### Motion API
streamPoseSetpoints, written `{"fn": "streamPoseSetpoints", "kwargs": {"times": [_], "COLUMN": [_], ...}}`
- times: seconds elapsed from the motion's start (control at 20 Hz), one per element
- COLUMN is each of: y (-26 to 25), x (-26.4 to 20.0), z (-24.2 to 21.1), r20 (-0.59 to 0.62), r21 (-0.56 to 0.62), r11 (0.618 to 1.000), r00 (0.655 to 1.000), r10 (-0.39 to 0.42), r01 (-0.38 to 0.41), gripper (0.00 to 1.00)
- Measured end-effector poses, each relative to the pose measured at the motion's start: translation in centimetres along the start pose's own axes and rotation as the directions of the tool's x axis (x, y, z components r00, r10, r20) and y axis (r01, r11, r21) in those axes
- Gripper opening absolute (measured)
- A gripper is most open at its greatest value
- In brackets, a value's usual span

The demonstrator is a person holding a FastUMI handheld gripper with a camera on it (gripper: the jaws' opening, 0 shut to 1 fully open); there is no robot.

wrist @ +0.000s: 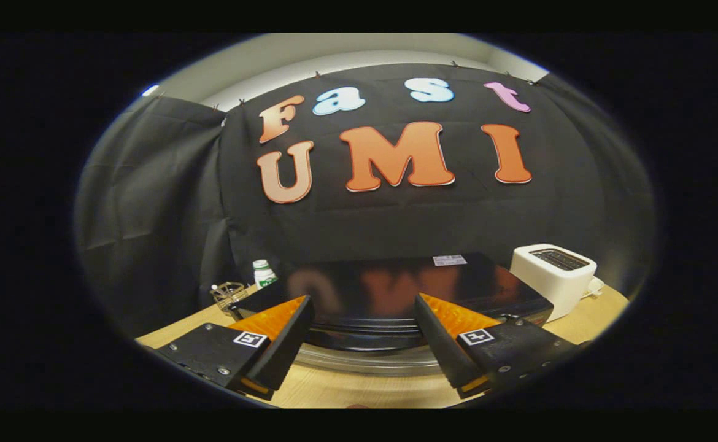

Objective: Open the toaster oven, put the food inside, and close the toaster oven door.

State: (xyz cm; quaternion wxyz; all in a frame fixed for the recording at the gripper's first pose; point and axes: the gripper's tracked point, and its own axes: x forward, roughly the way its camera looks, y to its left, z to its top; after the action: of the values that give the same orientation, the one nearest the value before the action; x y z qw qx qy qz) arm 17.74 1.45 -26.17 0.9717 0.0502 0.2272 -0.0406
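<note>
A glossy black toaster oven (389, 285) stands on the wooden table (359, 387), just ahead of my fingers, seen from slightly above its top. Its front edge with a curved silver handle (365, 362) lies between and just beyond my fingertips. My gripper (362, 319) is open, fingers spread wide on either side of the oven's front, nothing held between them. The door looks shut, though its face is hidden below the top edge.
A white slot toaster (552, 270) sits to the right of the oven. Behind the oven's left corner are a small white bottle with a green label (264, 273) and a wire holder (229, 294). Black cloth walls the booth behind.
</note>
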Motion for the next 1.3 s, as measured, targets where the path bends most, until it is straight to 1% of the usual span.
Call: {"fn": "streamPoseSetpoints", "kwargs": {"times": [0.05,0.15,0.25,0.35,0.4,0.45,0.5,0.6,0.95,1.1,1.3], "y": [0.2,0.3,0.4,0.5,0.7,0.8,0.9,1.2,2.0,2.3,2.6], "x": [-0.1,-0.5,-0.9,-1.4,-1.9,-2.5,-3.0,-3.8,-8.1,-10.4,-12.5], "z": [0.5,0.0,-0.3,-0.2,-0.3,-1.3,-0.5,-0.9,-3.3,-5.0,-6.6], "r20": [0.030,0.033,0.037,0.036,0.037,0.023,0.033,0.025,-0.055,-0.110,-0.147], "r21": [-0.032,-0.086,-0.065,-0.055,-0.052,-0.032,-0.036,-0.059,-0.090,-0.065,0.029], "r11": [0.999,0.996,0.998,0.998,0.999,0.999,0.999,0.996,0.991,0.987,0.972], "r00": [1.000,0.999,0.999,0.999,0.999,0.999,0.999,0.998,0.994,0.984,0.961], "r10": [-0.005,-0.015,-0.010,0.005,0.015,0.031,0.042,0.065,0.096,0.142,0.233], "r01": [0.006,0.017,0.012,-0.003,-0.013,-0.030,-0.041,-0.063,-0.100,-0.149,-0.232], "gripper": [0.98,0.97,0.98,0.94,0.91,0.89,0.86,0.82,0.82,0.82,0.82]}}
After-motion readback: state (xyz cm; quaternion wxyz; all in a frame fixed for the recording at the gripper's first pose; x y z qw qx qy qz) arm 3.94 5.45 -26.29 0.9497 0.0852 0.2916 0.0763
